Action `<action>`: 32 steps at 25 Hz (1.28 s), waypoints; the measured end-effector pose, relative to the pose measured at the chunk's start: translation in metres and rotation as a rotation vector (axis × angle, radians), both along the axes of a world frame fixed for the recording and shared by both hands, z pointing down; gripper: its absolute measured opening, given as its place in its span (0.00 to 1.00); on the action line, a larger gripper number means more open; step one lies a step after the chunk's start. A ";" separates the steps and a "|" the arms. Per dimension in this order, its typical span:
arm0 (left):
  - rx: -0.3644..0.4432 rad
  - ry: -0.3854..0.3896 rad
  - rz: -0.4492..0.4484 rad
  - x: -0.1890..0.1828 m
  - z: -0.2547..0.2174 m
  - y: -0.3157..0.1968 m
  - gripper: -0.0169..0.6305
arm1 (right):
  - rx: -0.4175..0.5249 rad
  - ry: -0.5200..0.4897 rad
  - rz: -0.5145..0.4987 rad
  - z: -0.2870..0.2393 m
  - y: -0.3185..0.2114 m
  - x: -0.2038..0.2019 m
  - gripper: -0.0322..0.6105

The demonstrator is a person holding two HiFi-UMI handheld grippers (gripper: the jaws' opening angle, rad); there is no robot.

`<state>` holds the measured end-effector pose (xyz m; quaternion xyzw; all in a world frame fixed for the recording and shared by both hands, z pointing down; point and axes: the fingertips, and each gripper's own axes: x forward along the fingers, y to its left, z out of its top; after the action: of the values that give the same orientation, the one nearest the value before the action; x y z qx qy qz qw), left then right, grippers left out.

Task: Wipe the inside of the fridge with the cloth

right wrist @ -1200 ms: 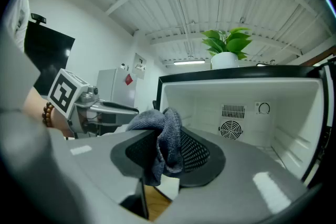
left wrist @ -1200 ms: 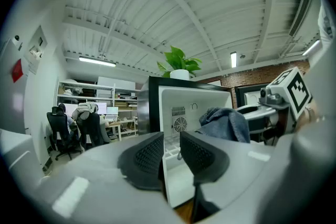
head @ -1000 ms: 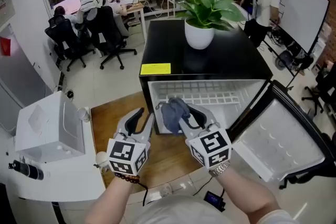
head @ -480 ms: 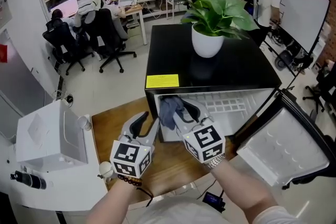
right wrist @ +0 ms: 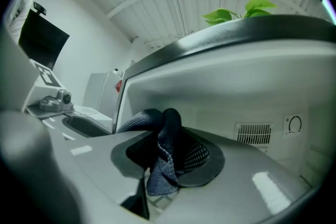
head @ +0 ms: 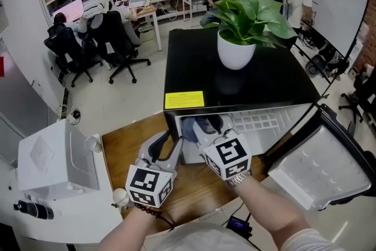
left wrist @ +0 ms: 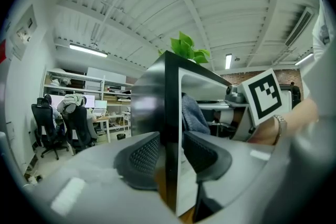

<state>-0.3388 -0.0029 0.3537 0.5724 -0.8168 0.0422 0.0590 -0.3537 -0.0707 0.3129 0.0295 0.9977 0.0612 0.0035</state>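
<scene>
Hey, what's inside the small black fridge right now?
The right gripper reaches into the small black fridge, jaws clamped on a crumpled blue cloth. White walls and a vent grille show; the floor beneath is covered by the gripper.

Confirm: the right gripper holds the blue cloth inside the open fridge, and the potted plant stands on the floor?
Not the floor: the head view shows the potted plant standing on top of the fridge. The right gripper does hold the blue cloth inside the open fridge.

Blocked left by black mini fridge's [head: 235, 88] left wall edge [left wrist: 170, 107]; free rightward across white interior [head: 267, 120]; barred beyond by open door [head: 320, 167].
</scene>
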 end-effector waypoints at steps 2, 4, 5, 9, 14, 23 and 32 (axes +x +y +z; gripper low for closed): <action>0.001 0.002 0.001 0.000 0.000 0.000 0.24 | -0.006 -0.002 0.007 0.000 -0.003 -0.005 0.23; 0.004 0.003 0.004 0.000 0.000 0.000 0.24 | -0.013 -0.004 0.014 0.000 -0.006 -0.010 0.22; 0.004 0.002 0.006 0.000 0.000 0.000 0.24 | -0.015 -0.005 0.018 0.001 -0.008 -0.012 0.22; 0.003 -0.003 0.007 0.000 0.000 0.000 0.24 | -0.026 -0.003 0.034 0.005 -0.015 -0.022 0.22; 0.001 -0.009 0.012 0.000 0.000 0.000 0.24 | -0.033 0.003 0.058 0.010 -0.025 -0.035 0.22; -0.007 -0.017 0.016 0.000 0.000 0.000 0.23 | -0.024 0.027 0.099 0.024 -0.041 -0.056 0.22; -0.017 -0.022 0.015 -0.001 0.000 -0.001 0.23 | -0.024 0.044 0.148 0.037 -0.057 -0.075 0.22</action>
<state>-0.3400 -0.0035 0.3532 0.5775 -0.8127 0.0560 0.0543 -0.4287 -0.1272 0.3496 -0.0432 0.9976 0.0486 -0.0225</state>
